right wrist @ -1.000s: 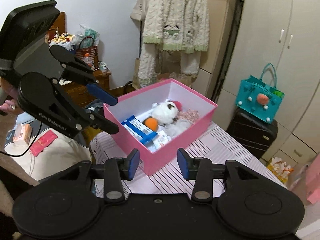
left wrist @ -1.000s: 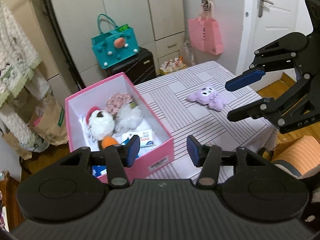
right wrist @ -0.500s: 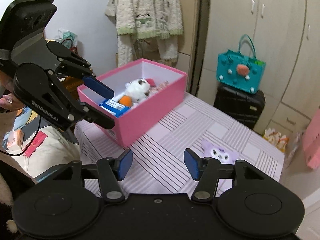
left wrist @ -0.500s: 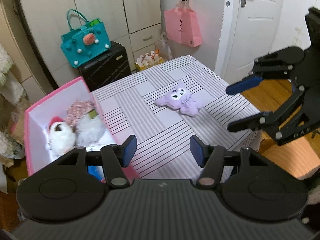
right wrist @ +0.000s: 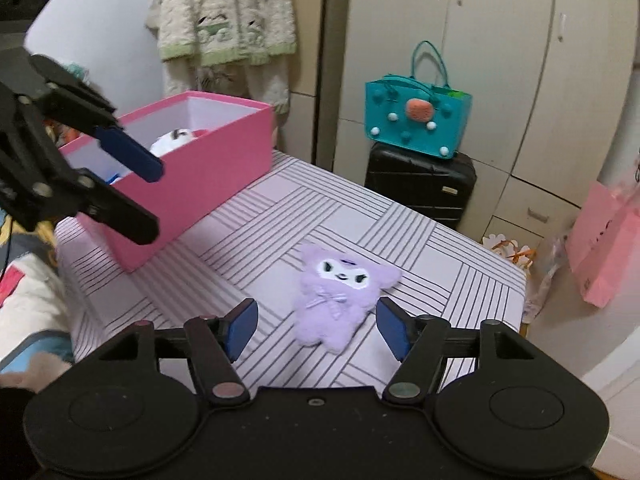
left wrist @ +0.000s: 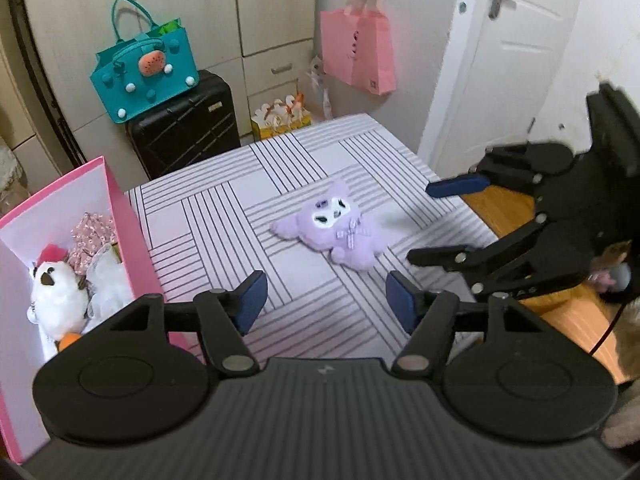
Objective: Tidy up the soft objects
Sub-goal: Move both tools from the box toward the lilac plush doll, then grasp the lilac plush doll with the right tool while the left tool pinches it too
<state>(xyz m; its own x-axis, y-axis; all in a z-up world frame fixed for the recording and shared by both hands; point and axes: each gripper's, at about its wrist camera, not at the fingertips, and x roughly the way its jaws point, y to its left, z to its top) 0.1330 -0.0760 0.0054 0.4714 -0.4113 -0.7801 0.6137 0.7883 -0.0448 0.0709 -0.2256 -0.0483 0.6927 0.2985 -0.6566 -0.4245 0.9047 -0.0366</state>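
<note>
Filling the far wall ahead of both tongs is a cream wardrobe [left wrist: 168, 8]. In front of it lies the surface [left wrist: 224, 216] in its striped cloth, reaching from under the tongs out toward that wardrobe. A black suitcase [right wrist: 420, 184] stands beyond the far edge of the surface, with a teal bag [right wrist: 416, 124] sitting on top of it. A pink paper bag [left wrist: 358, 52] hangs farther off, to the right of the left tongs' line of sight.

On the surface, to the left of the left tongs [left wrist: 324, 300], sits a pink box [left wrist: 124, 224]; a white stuffed toy [left wrist: 54, 296] lies inside it with some pale, flowery fabric (what exactly, is hard to tell). In the right wrist view the same box lies ahead and to the left, behind the left tongs.

The purple plush [right wrist: 340, 296] lies flat and face up on the surface, outside the box and apart from it. It sits just ahead of the right tongs [right wrist: 318, 326], partly between their blue pads [right wrist: 242, 330], which do not touch it. From the left tongs it lies farther ahead, slightly right.

Both tongs are empty, and both pairs of jaws are opening, the right ones around the plush, the left ones with only cloth between them.
</note>
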